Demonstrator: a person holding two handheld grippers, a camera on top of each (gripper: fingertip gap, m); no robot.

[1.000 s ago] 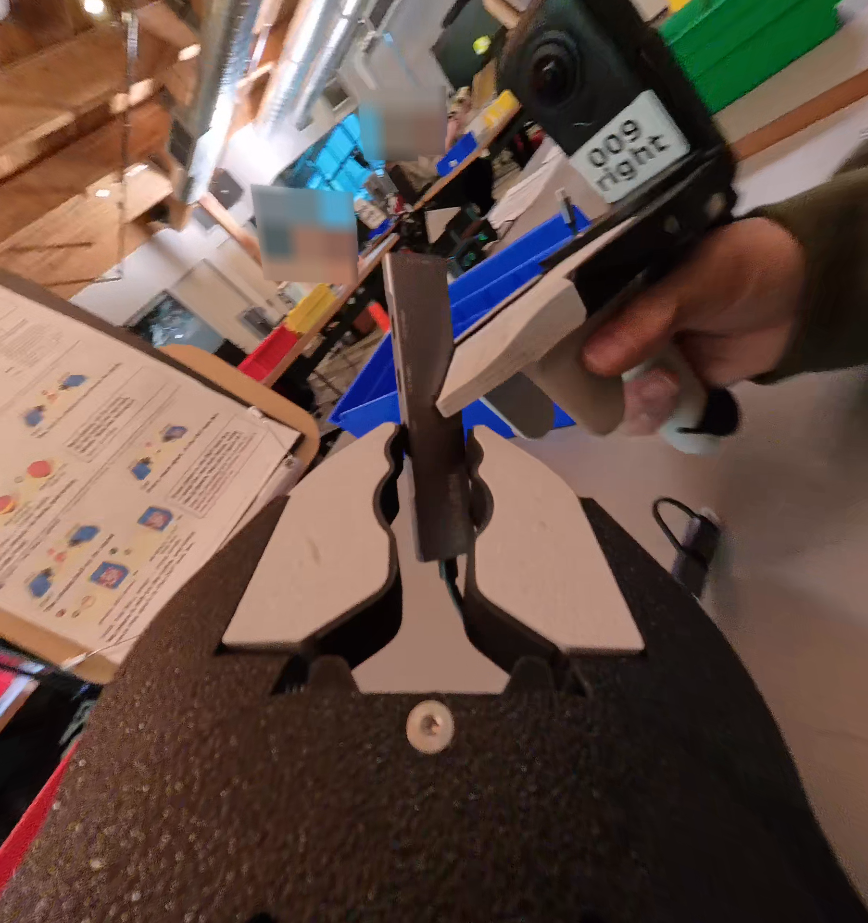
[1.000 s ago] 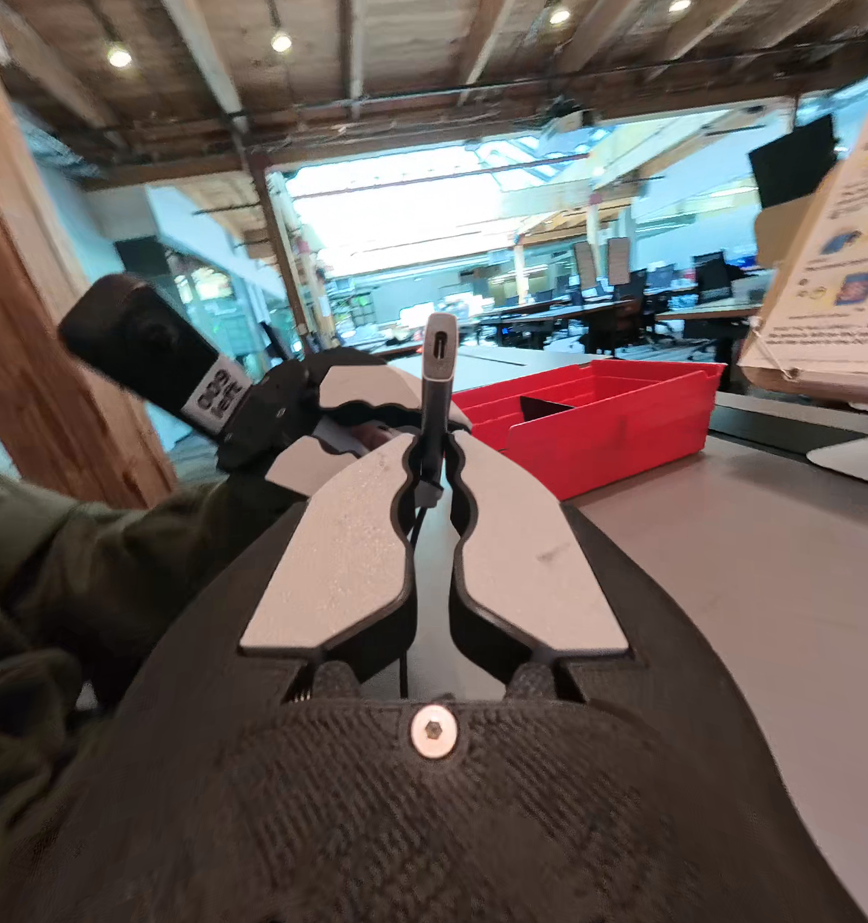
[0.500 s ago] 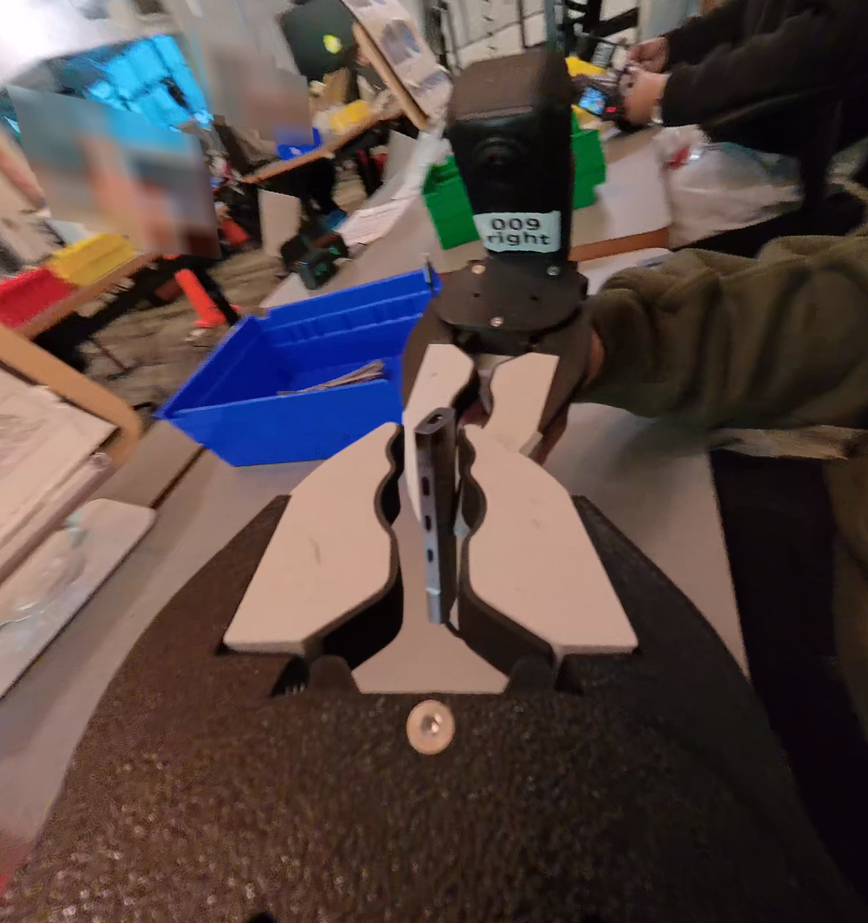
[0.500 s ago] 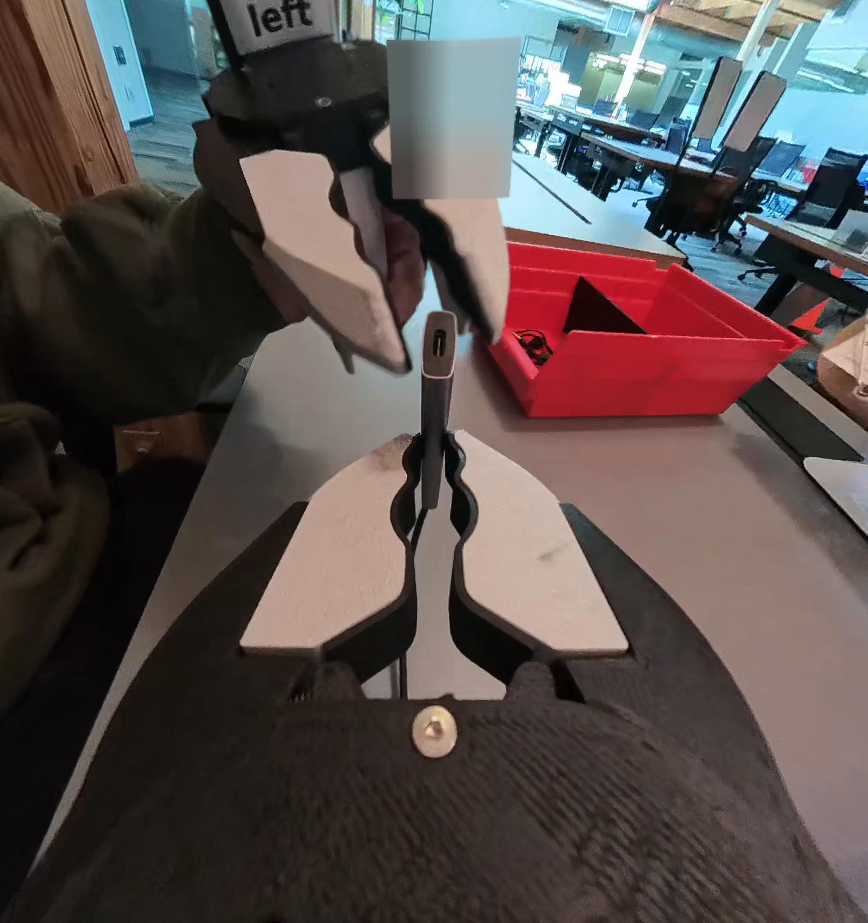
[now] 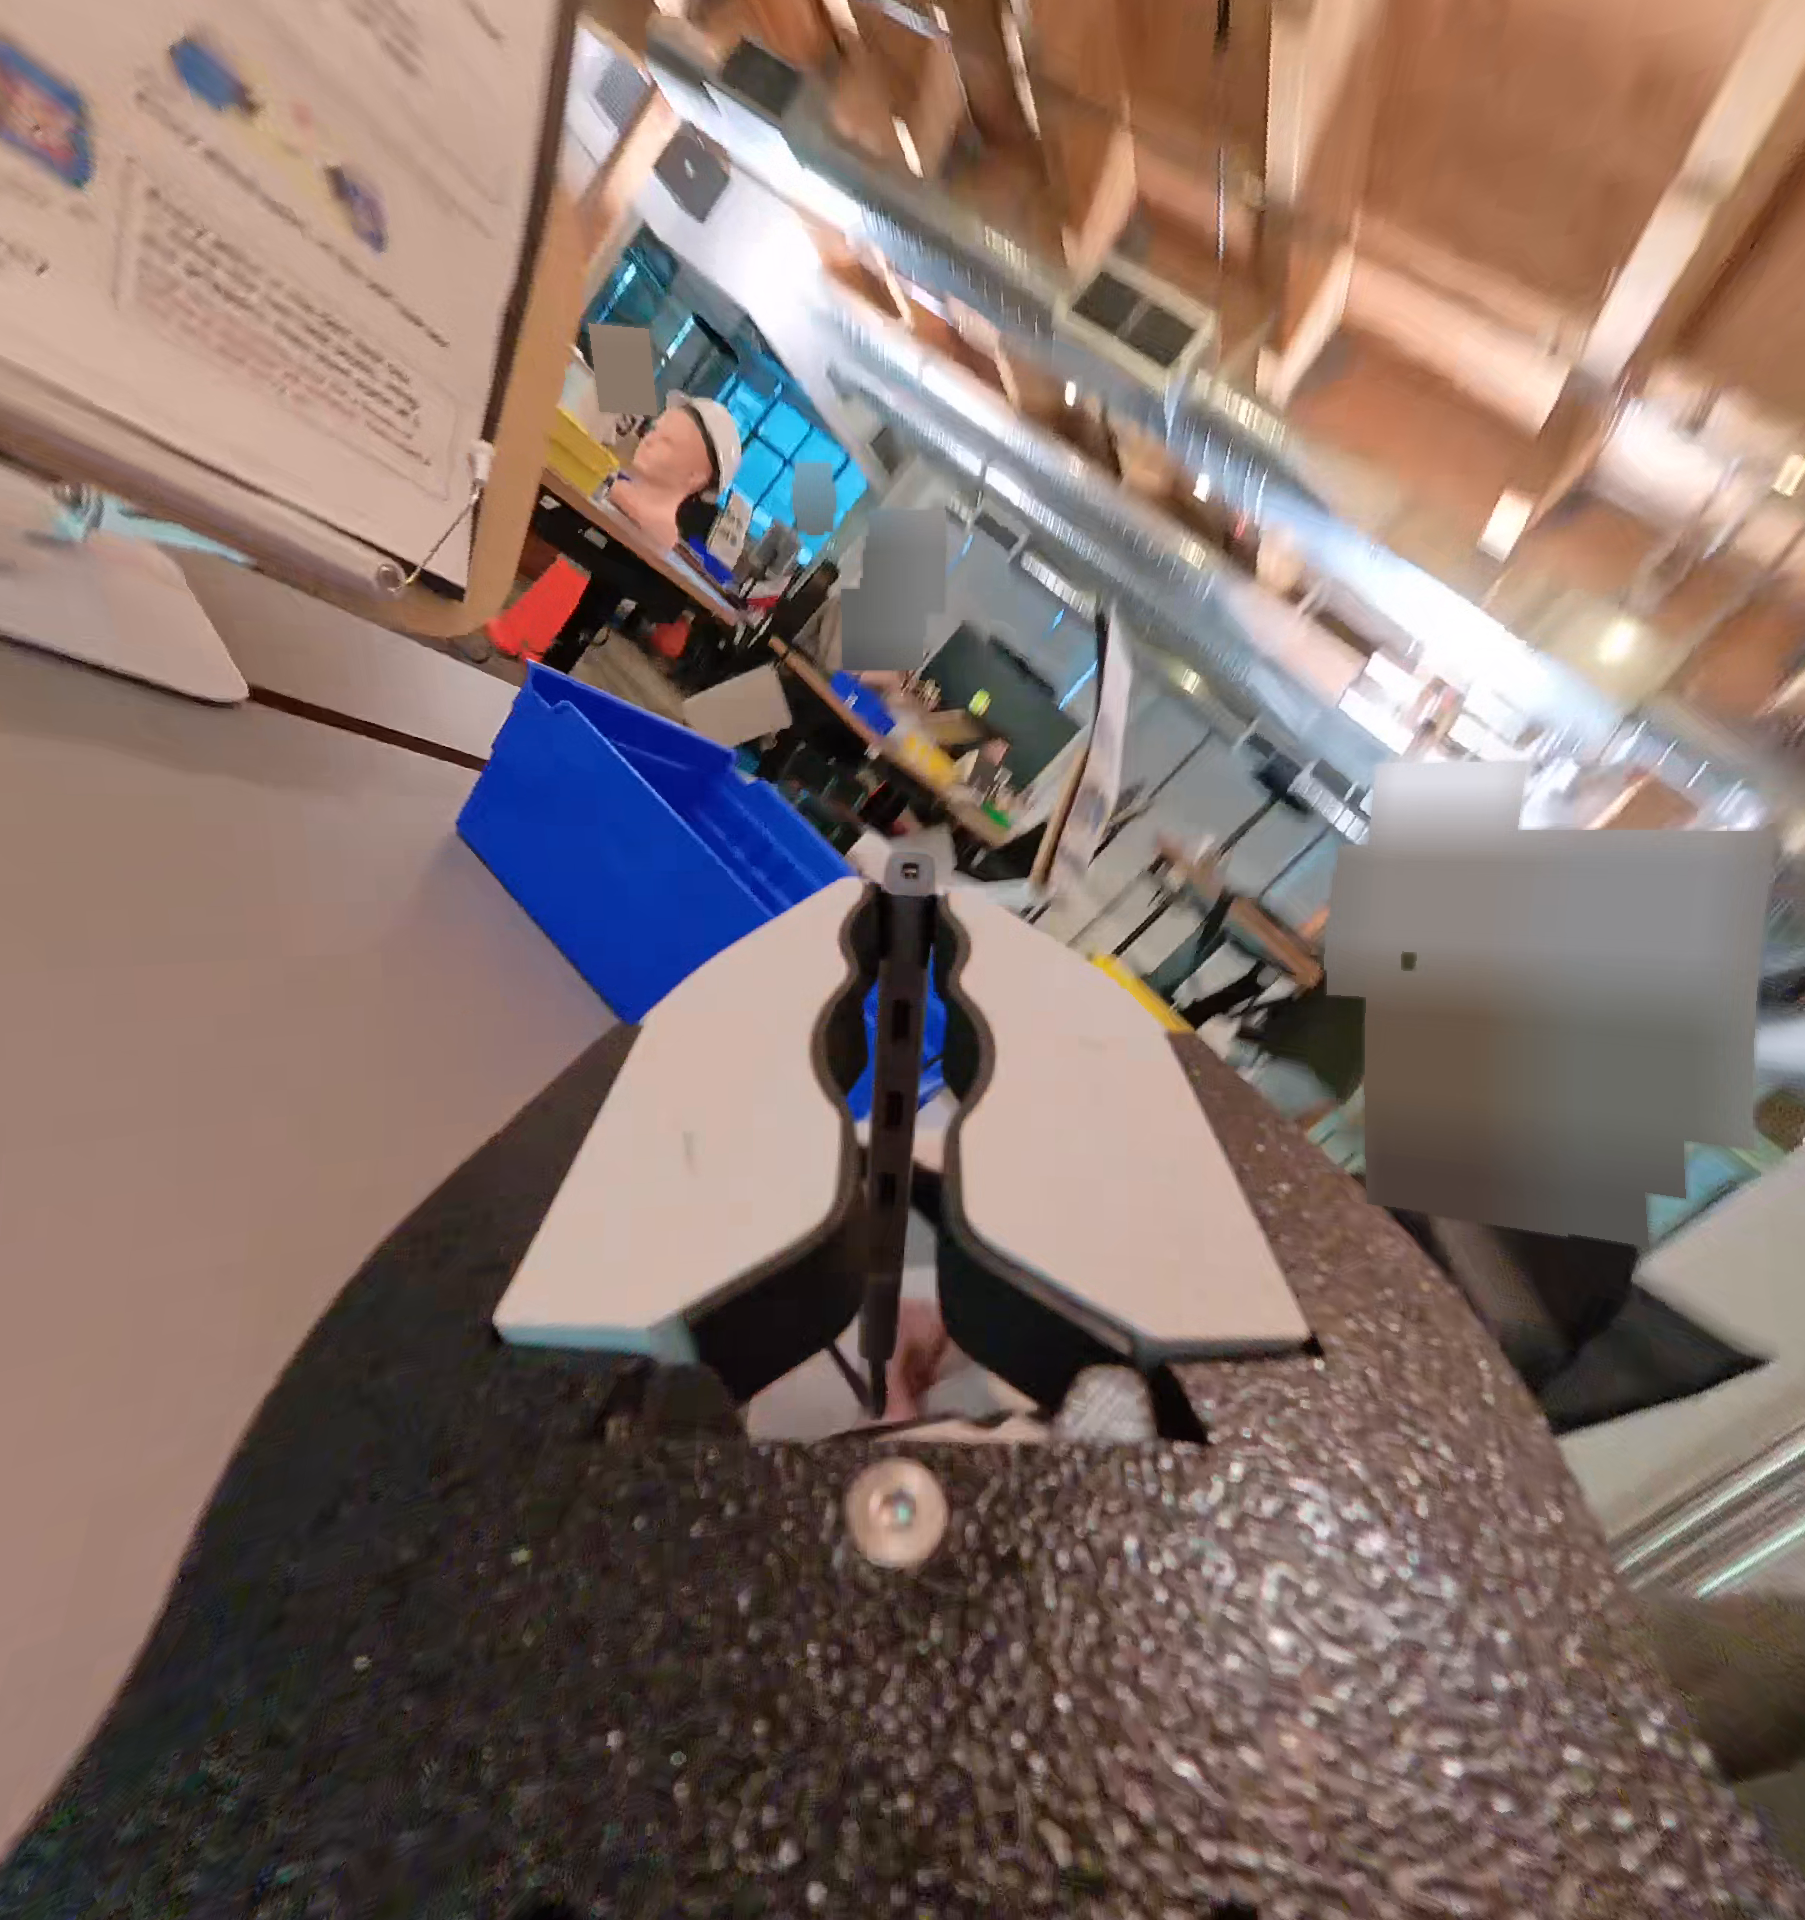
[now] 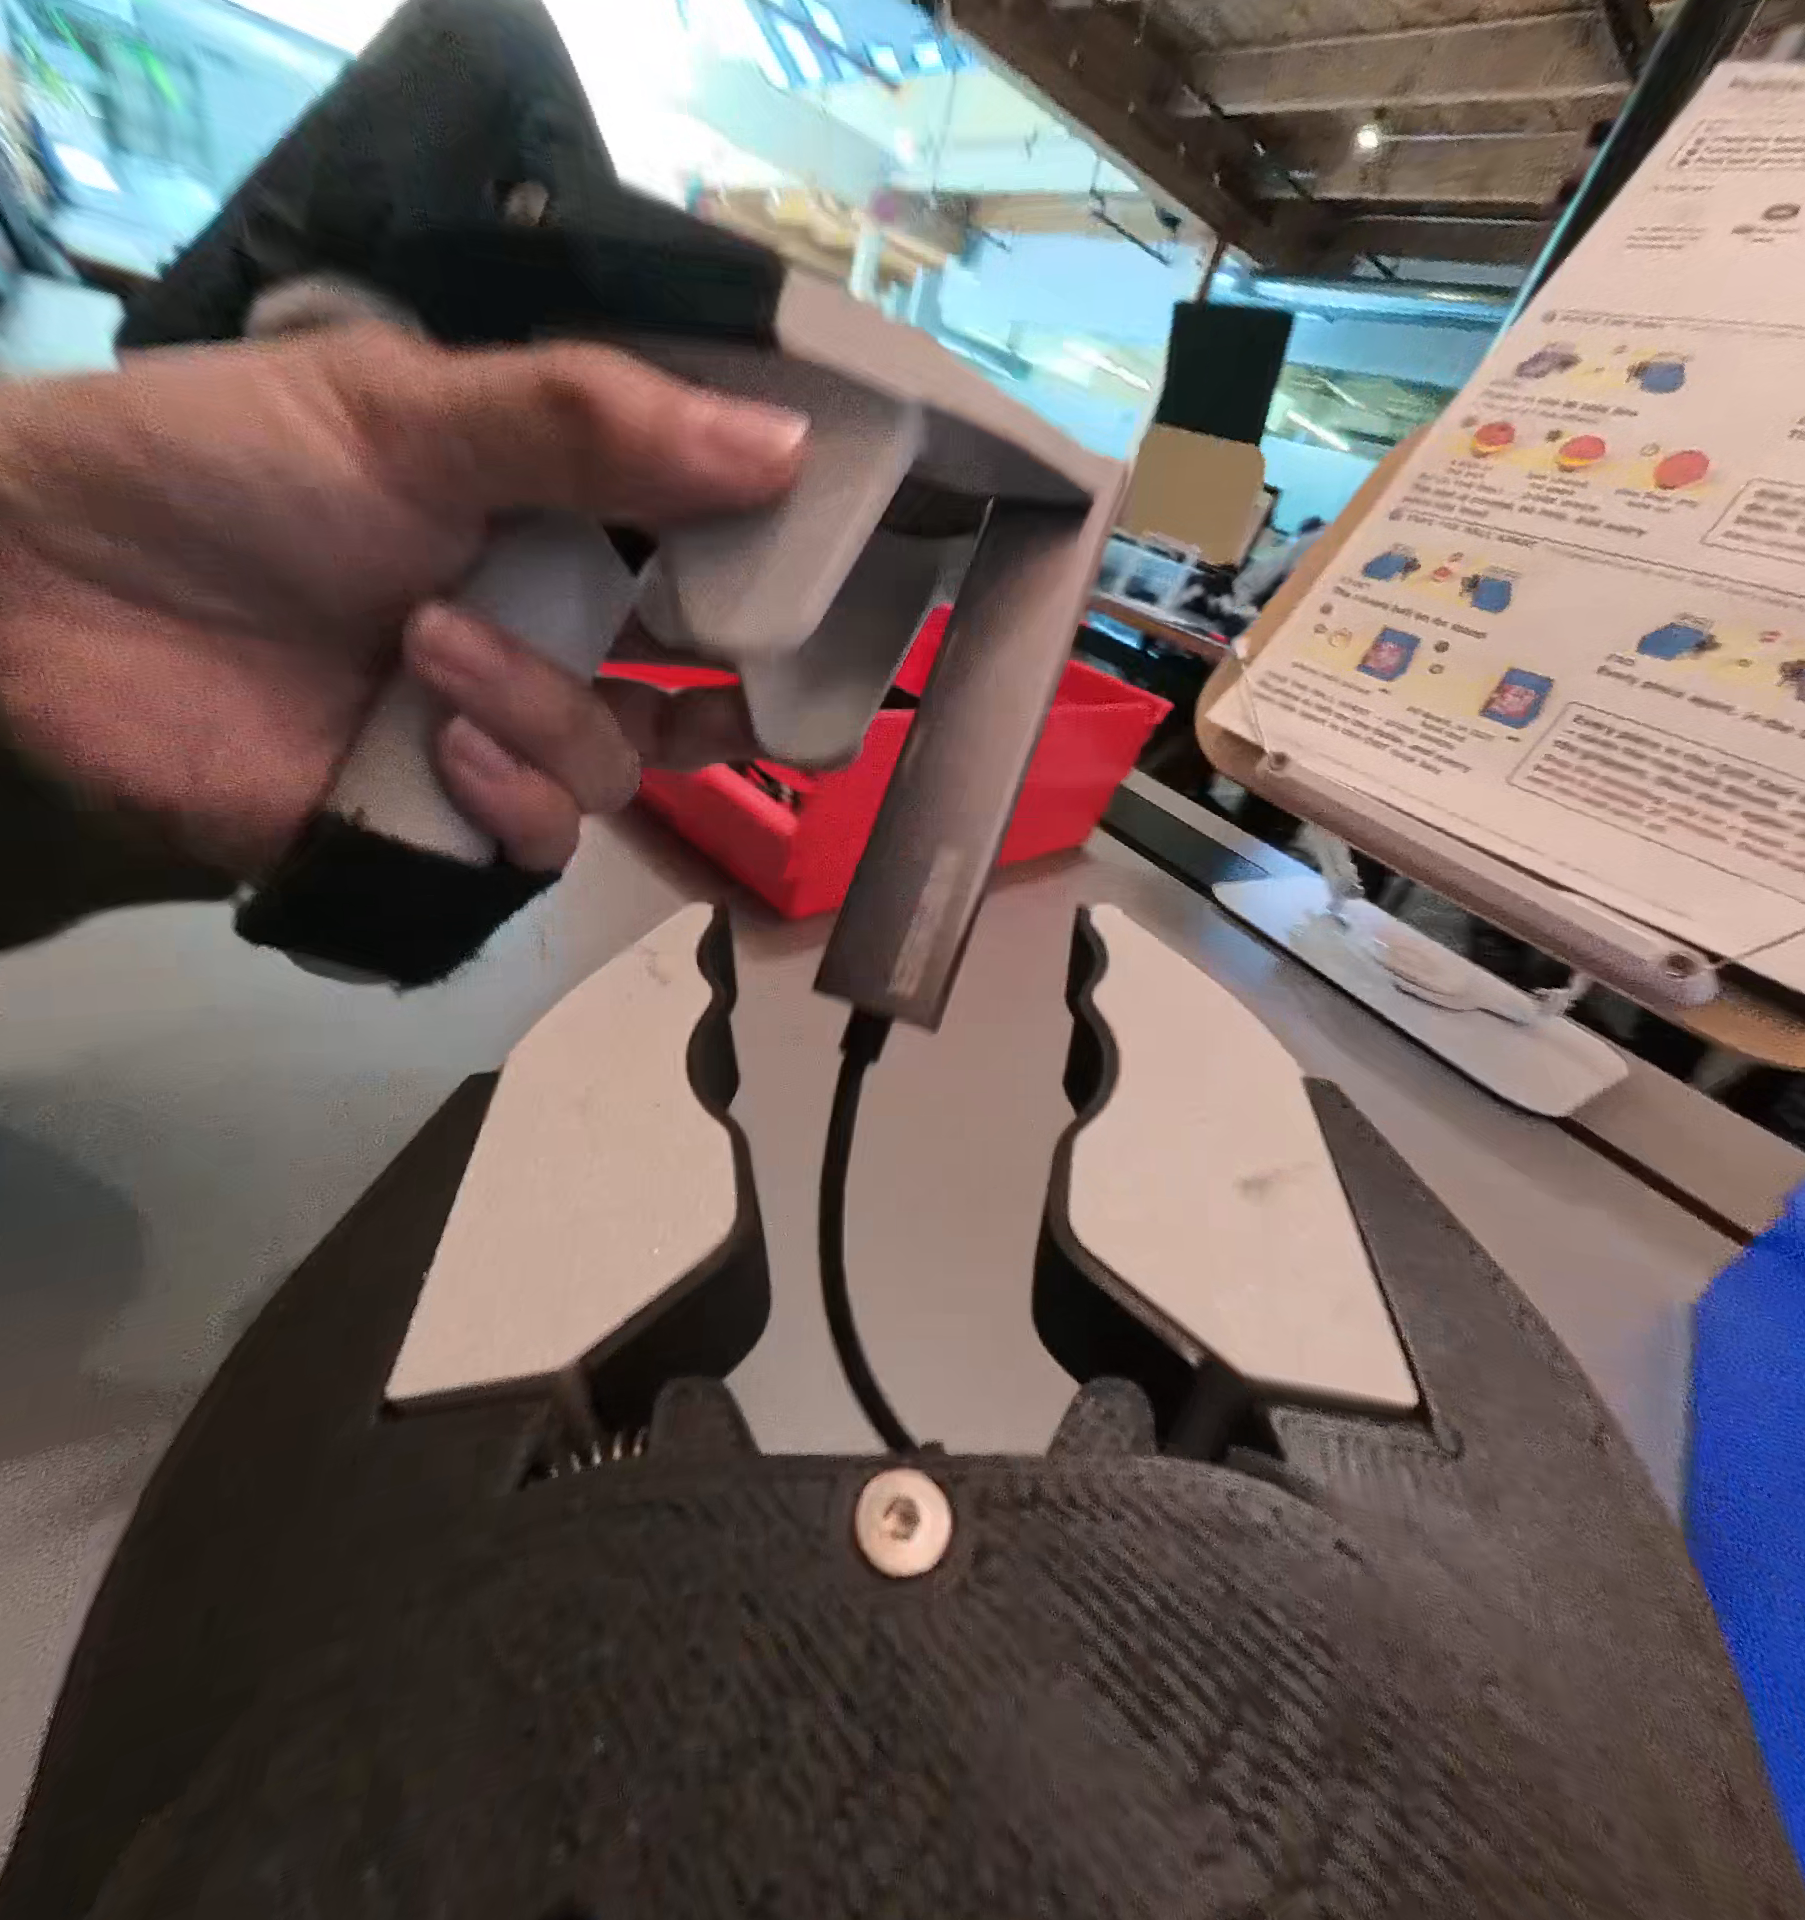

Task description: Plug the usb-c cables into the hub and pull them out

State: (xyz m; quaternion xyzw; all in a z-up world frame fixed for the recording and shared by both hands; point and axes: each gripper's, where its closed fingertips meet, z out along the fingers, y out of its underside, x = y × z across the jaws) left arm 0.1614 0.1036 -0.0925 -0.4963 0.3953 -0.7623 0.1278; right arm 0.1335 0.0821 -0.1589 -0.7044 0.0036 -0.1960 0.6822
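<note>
My left gripper [image 5: 903, 904] is shut on the hub [image 5: 900, 1049], a slim dark grey bar seen edge-on, with small ports along its side. In the right wrist view a hand [image 6: 306, 582] holds the left gripper [image 6: 981, 520], tilted, at the upper left. The hub [image 6: 939, 790] hangs from it, down between my right fingers. My right gripper [image 6: 903, 914] is open with its fingers wide apart and touches nothing. A black cable [image 6: 836, 1195] is joined to the hub's lower end and runs down between the right fingers, under the gripper body.
Everything is above a grey table [image 5: 202, 987]. A red bin [image 6: 1064, 769] stands behind the hub. A blue bin [image 5: 617, 862] shows ahead of the left gripper and at the right edge of the right wrist view [image 6: 1791, 1455]. An instruction sheet on a wooden stand [image 6: 1552, 623] stands at the right.
My right gripper has opened and let go of the cable's plug, which now sits at the hub's end. The left gripper, still holding the hub, has swung and tilted.
</note>
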